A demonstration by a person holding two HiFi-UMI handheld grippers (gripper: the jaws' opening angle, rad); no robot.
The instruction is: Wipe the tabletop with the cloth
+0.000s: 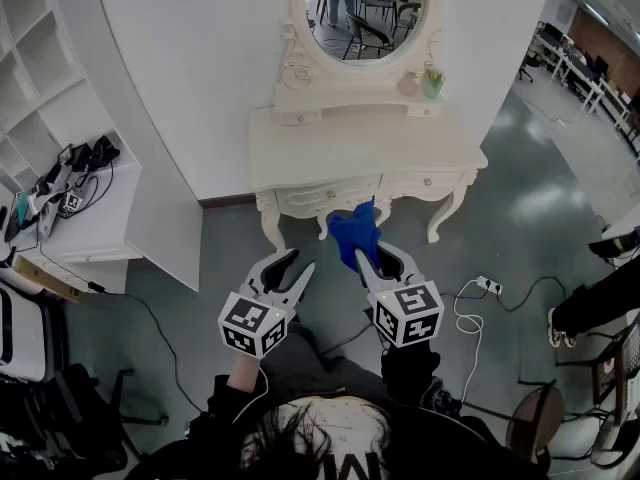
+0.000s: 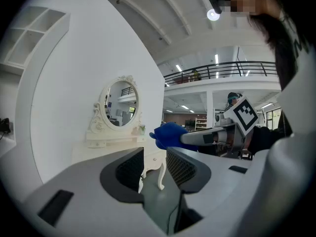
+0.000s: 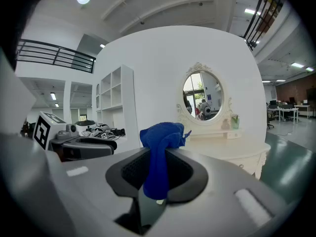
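I had the right gripper (image 1: 377, 257) closed on the blue cloth (image 3: 160, 146), which stood bunched above the jaws with a tail hanging between them. The left gripper (image 1: 299, 262) was parted and held nothing; only floor and a leg of the surface showed in its gap. Both grippers hung over the floor, near of the white surface (image 1: 360, 148), and the cloth was not touching it.

I judged the step to be the approach, with wiping not yet begun. The next move called for carrying the cloth forward, lowering it to the top and pressing it flat.

In the head view the cloth covered part of the surface's near edge. The small items on the raised shelf (image 1: 345, 98) under the mirror (image 1: 365, 8) were too small to identify, and I could make out no dirt or dust on the top.
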